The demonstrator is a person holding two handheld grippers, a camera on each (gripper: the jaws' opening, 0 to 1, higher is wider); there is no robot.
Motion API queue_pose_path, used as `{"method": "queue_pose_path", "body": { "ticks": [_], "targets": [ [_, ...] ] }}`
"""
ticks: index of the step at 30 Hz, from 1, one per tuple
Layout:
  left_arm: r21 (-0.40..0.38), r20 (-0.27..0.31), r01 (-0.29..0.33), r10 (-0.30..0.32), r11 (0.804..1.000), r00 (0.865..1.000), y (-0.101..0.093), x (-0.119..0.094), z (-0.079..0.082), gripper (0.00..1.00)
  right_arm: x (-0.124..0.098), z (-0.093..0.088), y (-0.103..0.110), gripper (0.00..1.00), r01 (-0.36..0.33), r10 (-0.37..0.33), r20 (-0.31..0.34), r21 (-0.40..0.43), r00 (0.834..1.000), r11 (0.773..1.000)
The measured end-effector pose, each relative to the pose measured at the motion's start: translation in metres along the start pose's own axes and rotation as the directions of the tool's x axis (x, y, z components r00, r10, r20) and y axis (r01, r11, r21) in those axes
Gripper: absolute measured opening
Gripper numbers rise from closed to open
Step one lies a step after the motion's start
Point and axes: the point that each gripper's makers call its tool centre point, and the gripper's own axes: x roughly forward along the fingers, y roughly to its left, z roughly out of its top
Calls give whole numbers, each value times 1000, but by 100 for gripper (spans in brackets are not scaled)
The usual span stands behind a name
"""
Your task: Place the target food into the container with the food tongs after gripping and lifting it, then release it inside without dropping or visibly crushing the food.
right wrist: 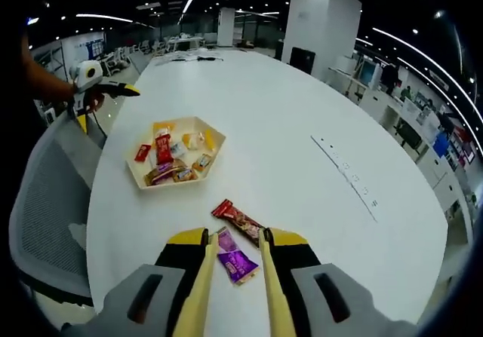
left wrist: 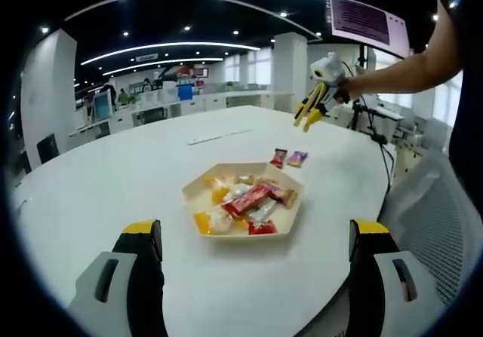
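A pale hexagonal tray [left wrist: 190,194] holding several wrapped snacks sits on the white table, just beyond my left gripper [left wrist: 255,230], whose jaws stand wide open with nothing between them. Past the tray lie a red packet [left wrist: 278,157] and a purple packet [left wrist: 297,157]. My right gripper [left wrist: 311,109], carrying yellow tongs, hangs in the air behind them. In the right gripper view the tongs [right wrist: 235,239] are open, with the purple packet [right wrist: 238,266] on the table below, seen between them. The red packet [right wrist: 238,219] lies just ahead, the tray [right wrist: 214,136] farther off, and a hand holds the left gripper [right wrist: 121,90] beyond it.
The white table [right wrist: 302,126] is large and rounded, with a thin strip [right wrist: 343,173] lying on it to the right. A grey mesh chair [right wrist: 45,201] stands at the table's edge near the tray. A monitor [left wrist: 368,22] stands behind the person's arm.
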Motion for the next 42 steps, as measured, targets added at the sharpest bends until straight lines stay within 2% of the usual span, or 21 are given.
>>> {"method": "queue_pose_path", "body": {
  "ticks": [5, 11, 22, 35, 42],
  "targets": [
    [-1, -2, -2, 2, 1000, 1000, 0, 0, 0, 100, 8, -4, 1, 30, -16, 16, -3, 5, 1000, 1000],
    [-4, -1, -6, 6, 1000, 1000, 1, 0, 0, 100, 20, -20, 3, 30, -39, 39, -20, -6, 999, 999],
    [1, -11, 1, -1, 1000, 1000, 0, 1, -2, 100, 36, -36, 6, 30, -64, 63, -41, -19, 997, 998],
    [-2, -20, 5, -5, 1000, 1000, -1, 1, -4, 100, 54, -48, 10, 30, -114, 109, -86, -54, 990, 992],
    [-5, -22, 8, -8, 1000, 1000, 0, 2, -5, 100, 57, -49, 7, 30, -119, 117, -86, -21, 989, 993]
  ]
}}
